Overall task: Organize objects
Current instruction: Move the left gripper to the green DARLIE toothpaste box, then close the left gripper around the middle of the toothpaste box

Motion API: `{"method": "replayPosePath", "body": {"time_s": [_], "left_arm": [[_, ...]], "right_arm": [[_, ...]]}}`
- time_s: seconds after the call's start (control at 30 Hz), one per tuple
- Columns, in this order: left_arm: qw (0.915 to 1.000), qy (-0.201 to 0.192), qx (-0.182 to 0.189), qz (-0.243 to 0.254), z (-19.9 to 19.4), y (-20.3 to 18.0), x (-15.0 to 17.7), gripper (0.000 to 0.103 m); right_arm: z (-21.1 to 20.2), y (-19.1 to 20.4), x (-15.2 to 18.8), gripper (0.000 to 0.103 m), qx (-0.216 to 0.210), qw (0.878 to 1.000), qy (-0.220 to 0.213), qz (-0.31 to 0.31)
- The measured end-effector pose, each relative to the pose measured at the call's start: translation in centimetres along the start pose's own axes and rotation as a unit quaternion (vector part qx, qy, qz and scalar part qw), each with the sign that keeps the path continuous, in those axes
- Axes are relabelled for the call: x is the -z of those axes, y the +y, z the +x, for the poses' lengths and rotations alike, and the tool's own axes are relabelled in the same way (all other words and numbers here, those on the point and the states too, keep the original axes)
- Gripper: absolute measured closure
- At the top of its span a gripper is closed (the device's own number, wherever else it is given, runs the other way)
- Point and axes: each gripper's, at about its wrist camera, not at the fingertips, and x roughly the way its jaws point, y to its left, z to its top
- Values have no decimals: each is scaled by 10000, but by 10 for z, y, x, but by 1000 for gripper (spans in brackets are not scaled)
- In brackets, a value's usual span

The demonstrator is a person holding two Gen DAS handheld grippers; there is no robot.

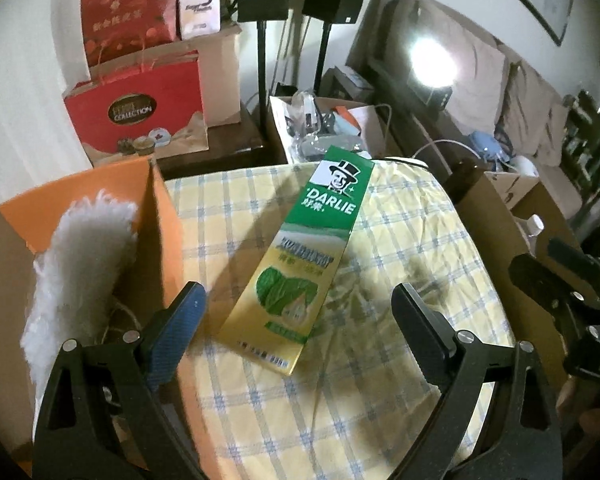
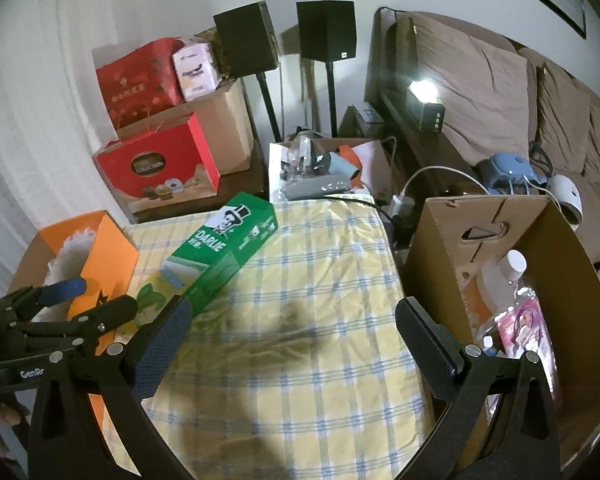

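On the checked yellow cloth covering the table lies a long Darlie toothpaste carton, flat and slantwise, between an orange box holding something white and fluffy on the left and a brown cardboard box with bottles on the right. The carton is thin printed card with a glossy face, probably light, stiff along its length but easy to dent, and likely a little slippery. The surest hold looks to be across its narrow width near the middle, on the long edges. The left hand-held gripper hangs just above its near end with jaws wide apart, empty; the right hand-held gripper is likewise spread, over bare, wrinkled cloth.
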Motion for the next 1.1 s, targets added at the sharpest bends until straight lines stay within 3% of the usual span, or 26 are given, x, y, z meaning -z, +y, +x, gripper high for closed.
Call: {"method": "replayPosePath", "body": {"time_s": [0.17, 0.27, 0.7, 0.97, 1.1], "left_arm": [[9997, 125, -113, 198, 18, -13, -10, 10], [9982, 243, -429, 340, 36, -20, -14, 10], [9899, 627, -1088, 653, 89, -27, -24, 10], [9905, 493, -1007, 800, 84, -39, -26, 15], [9880, 648, -1110, 852, 95, -41, -28, 15]], "right_arm": [[6, -7, -2, 0, -13, 10000, 20, 25], [8, -11, -1, 0, -46, 10000, 39, 51], [20, -16, 5, 0, -97, 9999, 129, 44], [23, -17, 7, 0, -126, 9997, 166, 90], [24, -17, 9, 0, -143, 9997, 177, 117]]}}
